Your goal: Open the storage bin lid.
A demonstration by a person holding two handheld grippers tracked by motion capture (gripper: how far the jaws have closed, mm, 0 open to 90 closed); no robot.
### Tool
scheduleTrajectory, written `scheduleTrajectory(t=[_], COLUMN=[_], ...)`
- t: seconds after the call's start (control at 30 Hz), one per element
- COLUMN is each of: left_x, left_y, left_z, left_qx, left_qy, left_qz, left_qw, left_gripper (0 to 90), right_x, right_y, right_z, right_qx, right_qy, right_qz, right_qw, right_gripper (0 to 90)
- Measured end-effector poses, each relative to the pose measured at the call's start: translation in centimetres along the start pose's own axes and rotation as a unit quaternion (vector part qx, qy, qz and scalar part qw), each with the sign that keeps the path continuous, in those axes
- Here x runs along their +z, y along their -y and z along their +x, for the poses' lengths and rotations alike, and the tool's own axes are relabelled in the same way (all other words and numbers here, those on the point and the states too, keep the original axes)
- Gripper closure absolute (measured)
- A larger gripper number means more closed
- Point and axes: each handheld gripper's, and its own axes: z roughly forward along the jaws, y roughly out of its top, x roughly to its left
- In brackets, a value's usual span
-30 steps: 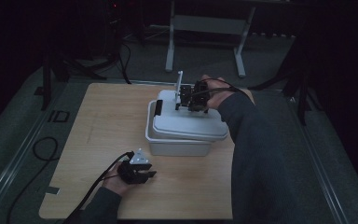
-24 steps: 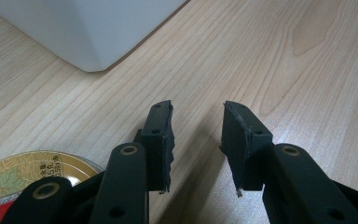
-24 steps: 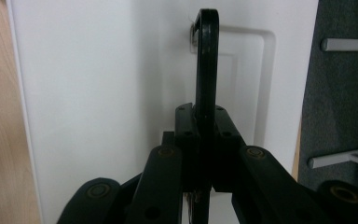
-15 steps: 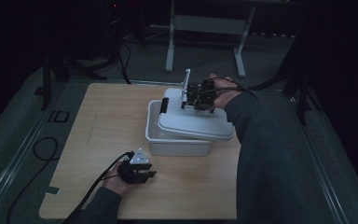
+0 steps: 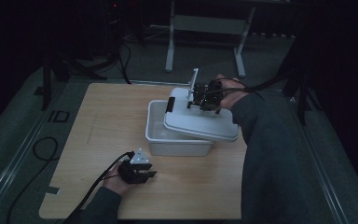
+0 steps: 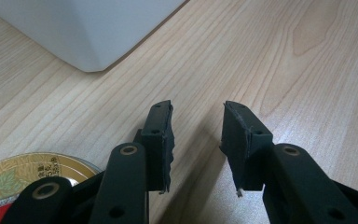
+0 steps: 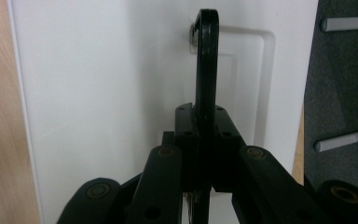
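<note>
High view: one white lid (image 5: 200, 122) sat skewed on one white tub (image 5: 168, 140), shoved toward 3 o'clock so the tub's 9 o'clock side was uncovered. Tub stood just past the middle of the wooden bench (image 5: 102, 126). One black latch (image 5: 170, 104) showed on the lid's 10 o'clock corner.

Right gripper (image 5: 204, 95) was over the lid's 12 o'clock end, gripping the lid's black handle (image 7: 206, 60). Right gripper view gave what the high view blurred: fingers (image 7: 184, 135) pressed tight on the thin upright handle, one each side, the handle standing in a recessed panel of the lid. It also caught a strip of bench at 9 o'clock and grey floor (image 7: 335, 84) at 3 o'clock, past the lid's edge.

Left gripper (image 5: 142, 173) rested on the bench at 7 o'clock from the tub, well apart from the lid. Left gripper view: two fingers (image 6: 161, 135) spread apart, nothing between them, bare wood under them. One corner of the tub (image 6: 88, 32) at 11 o'clock. It also showed one round gold tin (image 6: 23, 175) at 8 o'clock, beside the gripper; in the high view I could not make the tin out.

Count: one tub, one lid, one handle, one latch seen, one tin, two grippers.
</note>
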Motion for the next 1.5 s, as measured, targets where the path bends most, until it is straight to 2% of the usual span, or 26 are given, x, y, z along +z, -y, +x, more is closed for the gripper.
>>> scheduleTrajectory(t=[0.53, 1.33, 1.5], left_x=[0.0, 0.1, 0.1], left_y=[0.0, 0.0, 0.0], left_z=[0.0, 0.0, 0.0], left_qx=[0.0, 0.001, 0.002], left_qy=[0.0, 0.001, 0.0], left_qz=[0.0, -0.001, 0.0], left_qw=[1.0, 1.0, 1.0], left_gripper=[63.0, 63.0, 62.9], right_x=[0.1, 0.2, 0.0], right_y=[2.7, 5.8, 6.2], right_z=[-0.5, -1.0, -1.0], right_qx=[0.029, 0.073, 0.076], right_qy=[0.002, 0.005, 0.007], right_qz=[0.003, 0.007, 0.009], right_qw=[0.9996, 0.9973, 0.997], right_gripper=[84.1, 84.1, 84.1])
